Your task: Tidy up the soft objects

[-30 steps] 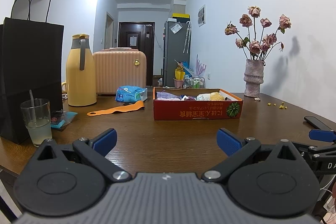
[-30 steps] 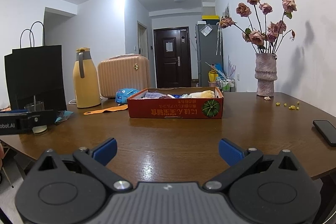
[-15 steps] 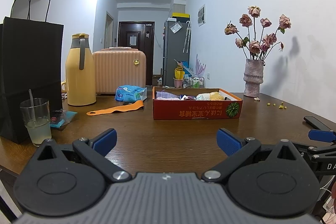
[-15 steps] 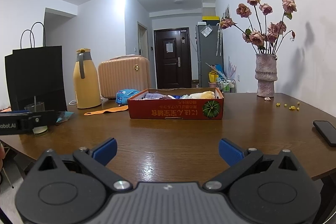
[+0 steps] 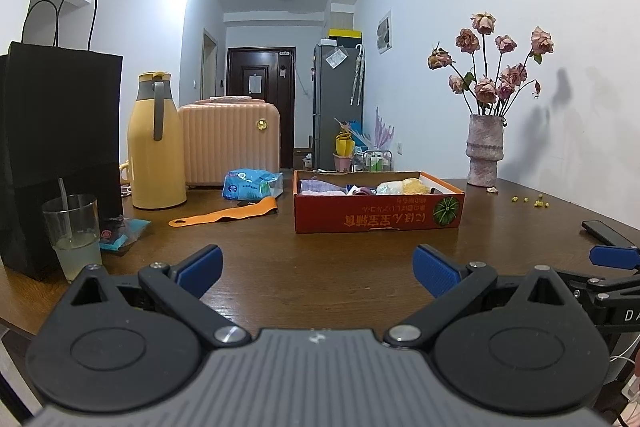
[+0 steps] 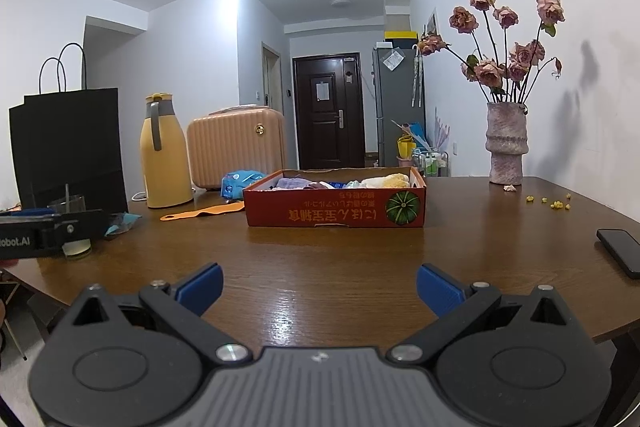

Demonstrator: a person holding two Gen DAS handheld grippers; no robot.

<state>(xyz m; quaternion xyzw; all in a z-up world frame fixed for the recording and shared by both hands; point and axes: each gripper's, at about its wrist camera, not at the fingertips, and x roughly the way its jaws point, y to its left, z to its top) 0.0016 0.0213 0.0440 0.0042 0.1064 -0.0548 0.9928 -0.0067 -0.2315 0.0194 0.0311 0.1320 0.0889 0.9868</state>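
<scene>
1. We are looking across a wide brown bench (image 5: 320, 267), which is carrying everything here.
2. A black paper bag (image 5: 60, 147) is standing at the far left edge, with a glass of pale drink (image 5: 74, 237) just in front of it.
3. A ribbed peach suitcase (image 5: 230, 143) is sitting at the back, and a yellow flask (image 5: 156, 143) is standing just beside it on the left.
4. We are seeing the red cardboard box (image 6: 334, 201) sitting near the middle of the bench, well apart from both tools.
5. The soft objects (image 6: 386, 181) are lying inside that box: lilac, white and yellow pieces are showing above its rim.
6. A vase of dried roses (image 6: 506, 143) is standing at the right, near the wall.
7. We are holding the left gripper (image 5: 318, 267) low over the near edge, its jaws standing wide apart and holding nothing.
8. We are holding the right gripper (image 6: 320, 287) likewise, its jaws spread wide and gripping nothing.
9. An orange strap (image 5: 224, 217) is lying flat between flask and box, and a blue packet (image 5: 252, 185) is lying behind it.
10. A dark phone (image 6: 620, 253) is lying at the right edge.
</scene>
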